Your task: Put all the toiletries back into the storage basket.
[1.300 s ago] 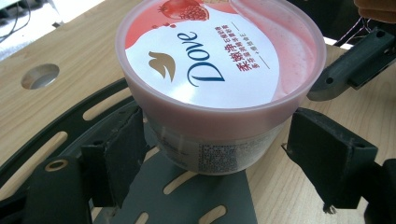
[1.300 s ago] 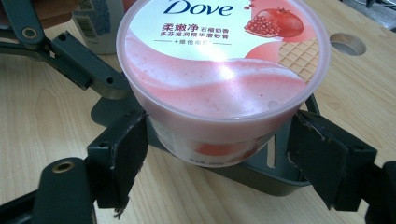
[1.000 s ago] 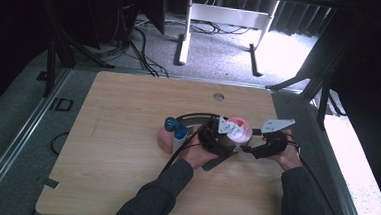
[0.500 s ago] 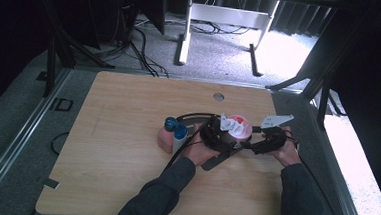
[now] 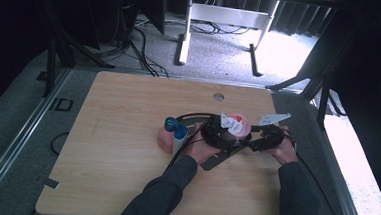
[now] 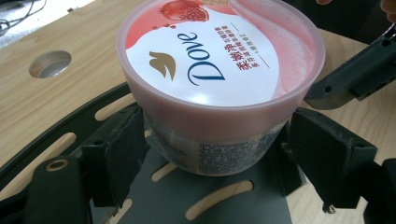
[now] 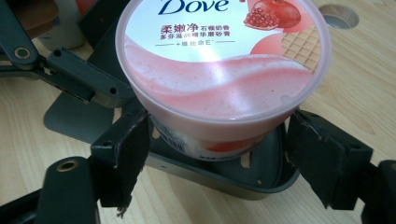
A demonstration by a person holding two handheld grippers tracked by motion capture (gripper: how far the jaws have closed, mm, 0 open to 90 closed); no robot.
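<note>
A pink Dove tub (image 5: 237,124) (image 6: 219,74) (image 7: 219,60) with its lid on stands on a dark grey slotted tray (image 6: 219,196) (image 7: 252,179). My left gripper (image 5: 221,135) (image 6: 217,158) reaches in from the left. Both its pads (image 6: 119,154) press on the tub's body below the lid, so it is shut on the tub. My right gripper (image 5: 257,139) (image 7: 217,158) comes from the opposite side. Its jaws have just been closing a little around the same tub. A narrow gap still shows beside one of its pads (image 7: 327,158), so it is open.
Two blue-capped bottles (image 5: 172,135), one pink and one pale, stand left of the left hand. The tray (image 5: 214,162) juts toward the front edge. A round hole (image 5: 218,96) lies in the wooden table (image 5: 116,148) behind the tub. Black cables loop behind the grippers.
My right gripper has moved left and slightly down, bringing its jaws around the tub. The left gripper and the tub have stayed in place.
</note>
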